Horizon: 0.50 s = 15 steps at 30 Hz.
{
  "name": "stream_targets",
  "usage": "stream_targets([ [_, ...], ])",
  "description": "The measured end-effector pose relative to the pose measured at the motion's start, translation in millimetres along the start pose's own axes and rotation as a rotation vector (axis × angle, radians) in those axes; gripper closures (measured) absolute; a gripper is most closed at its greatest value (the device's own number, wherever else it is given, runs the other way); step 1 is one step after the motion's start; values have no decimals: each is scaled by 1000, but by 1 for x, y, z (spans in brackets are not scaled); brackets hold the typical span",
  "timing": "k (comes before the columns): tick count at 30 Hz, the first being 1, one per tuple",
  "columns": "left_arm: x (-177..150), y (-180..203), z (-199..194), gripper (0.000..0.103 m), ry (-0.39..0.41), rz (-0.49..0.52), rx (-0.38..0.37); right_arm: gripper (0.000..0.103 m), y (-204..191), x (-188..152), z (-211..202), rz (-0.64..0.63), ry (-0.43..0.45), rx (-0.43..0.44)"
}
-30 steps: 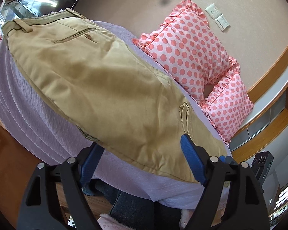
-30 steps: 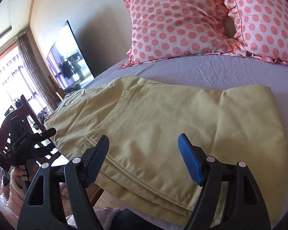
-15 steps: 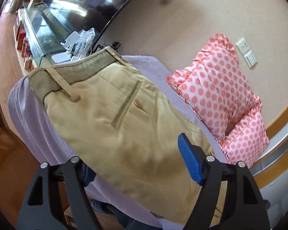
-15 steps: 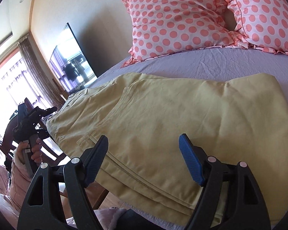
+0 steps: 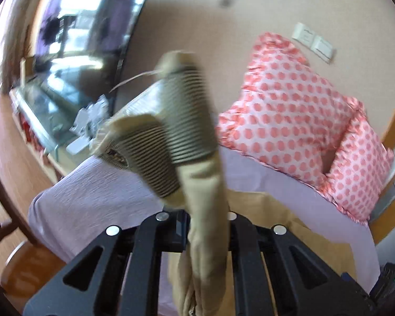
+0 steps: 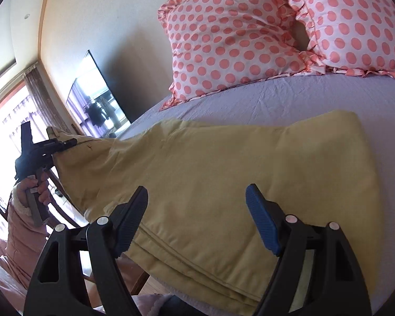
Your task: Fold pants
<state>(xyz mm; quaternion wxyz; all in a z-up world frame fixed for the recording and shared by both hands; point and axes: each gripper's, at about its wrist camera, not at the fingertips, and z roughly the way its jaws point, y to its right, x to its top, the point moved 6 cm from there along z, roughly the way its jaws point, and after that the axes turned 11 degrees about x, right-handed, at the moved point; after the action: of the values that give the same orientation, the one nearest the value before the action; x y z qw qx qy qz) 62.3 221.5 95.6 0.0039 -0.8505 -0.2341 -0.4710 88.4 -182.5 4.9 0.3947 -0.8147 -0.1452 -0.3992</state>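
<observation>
Tan pants (image 6: 223,173) lie folded lengthwise on the lavender bed (image 6: 289,100). My left gripper (image 5: 206,226) is shut on the waistband end of the pants (image 5: 187,121) and holds it lifted off the bed; the ribbed inner waistband stands up in front of the lens. In the right wrist view the left gripper (image 6: 52,144) shows at the far left, pinching the raised waist. My right gripper (image 6: 197,210) is open and empty, hovering just above the near edge of the pants around their middle.
Two pink polka-dot pillows (image 6: 231,39) lean against the wall at the head of the bed. A dark TV (image 6: 97,100) and a glass cabinet (image 5: 44,110) stand at the left. A wooden floor (image 5: 10,237) and a chair are beside the bed.
My left gripper moved to the waistband, shut on it and lifted it off the bed. My right gripper stayed open over the pants and shifted slightly closer.
</observation>
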Motion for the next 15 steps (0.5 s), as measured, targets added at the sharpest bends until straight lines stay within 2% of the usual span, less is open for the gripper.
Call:
stream_targets([
  [2, 1, 70, -20, 94, 55, 157, -85, 23, 14, 9, -21, 31, 72, -36],
  [4, -15, 144, -44, 93, 101, 326, -217, 22, 30, 17, -45, 68, 141, -90],
  [6, -48, 210, -61, 91, 106, 475, -358, 22, 45, 21, -69, 105, 192, -141],
  [9, -120, 284, -70, 91, 37, 664, -542, 20, 69, 23, -101, 166, 257, -204],
  [11, -177, 315, -58, 91, -81, 790, -586, 20, 85, 22, -121, 218, 301, -227],
  [13, -227, 328, -45, 86, -182, 924, -599, 20, 99, 20, -136, 272, 327, -231],
  [14, -239, 325, -45, 82, -180, 954, -594, 20, 105, 20, -140, 297, 333, -222],
  [15, -243, 321, -49, 80, -143, 986, -566, 19, 109, 20, -142, 315, 328, -202],
])
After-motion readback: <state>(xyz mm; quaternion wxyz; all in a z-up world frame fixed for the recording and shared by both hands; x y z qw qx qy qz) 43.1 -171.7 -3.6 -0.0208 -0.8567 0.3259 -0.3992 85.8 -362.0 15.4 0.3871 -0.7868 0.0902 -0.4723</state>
